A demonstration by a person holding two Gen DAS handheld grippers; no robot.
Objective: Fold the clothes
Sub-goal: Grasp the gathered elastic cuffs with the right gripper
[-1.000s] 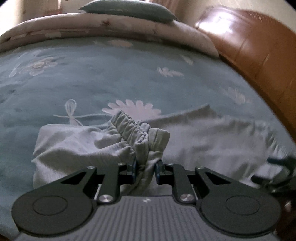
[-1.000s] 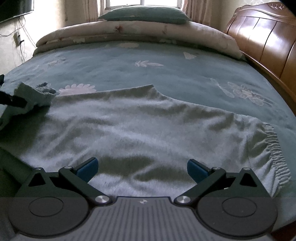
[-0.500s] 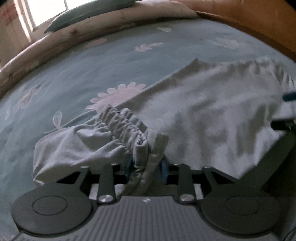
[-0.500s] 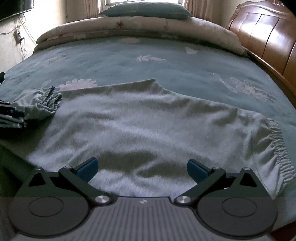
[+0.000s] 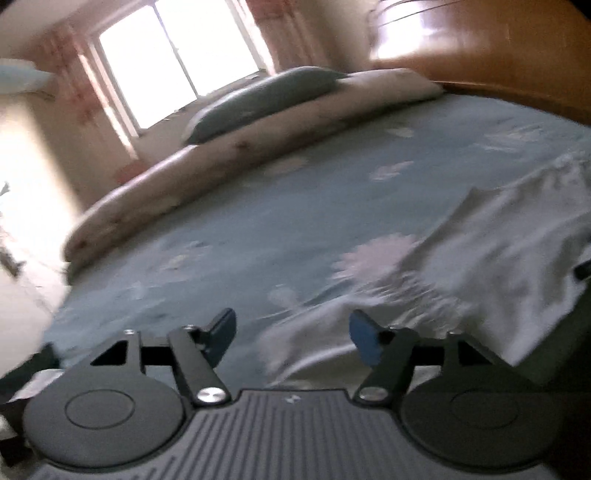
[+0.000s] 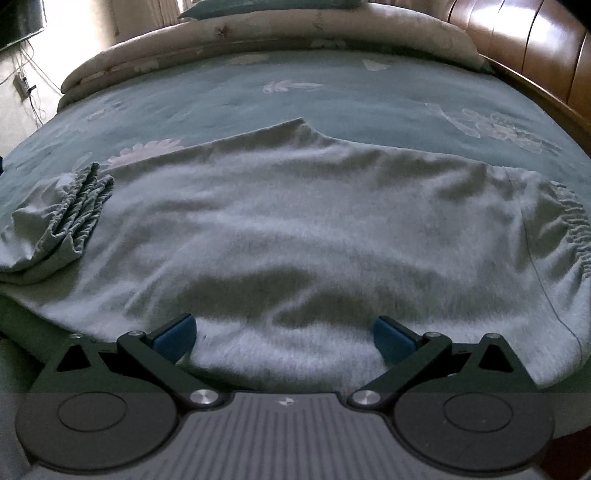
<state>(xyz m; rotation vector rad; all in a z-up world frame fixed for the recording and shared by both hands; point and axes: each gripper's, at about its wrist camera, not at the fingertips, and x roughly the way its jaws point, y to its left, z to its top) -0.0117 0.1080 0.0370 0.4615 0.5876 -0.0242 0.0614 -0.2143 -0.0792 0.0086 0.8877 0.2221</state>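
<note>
A pale grey garment with elastic ends lies spread across the teal flowered bedspread. Its left ruffled cuff is folded back onto the cloth; the other elastic edge lies at the right. My right gripper is open and empty, low over the garment's near edge. My left gripper is open and empty, raised and tilted above the garment's left part; that view is blurred.
A rolled cream quilt and a teal pillow lie at the bed's far end. A wooden headboard runs along the right side. A bright window is behind. Cables hang on the left wall.
My left gripper has opened and let go of the ruffled cuff, which now rests folded on the garment. It has lifted and swung away. The right gripper stays open, moved slightly closer.
</note>
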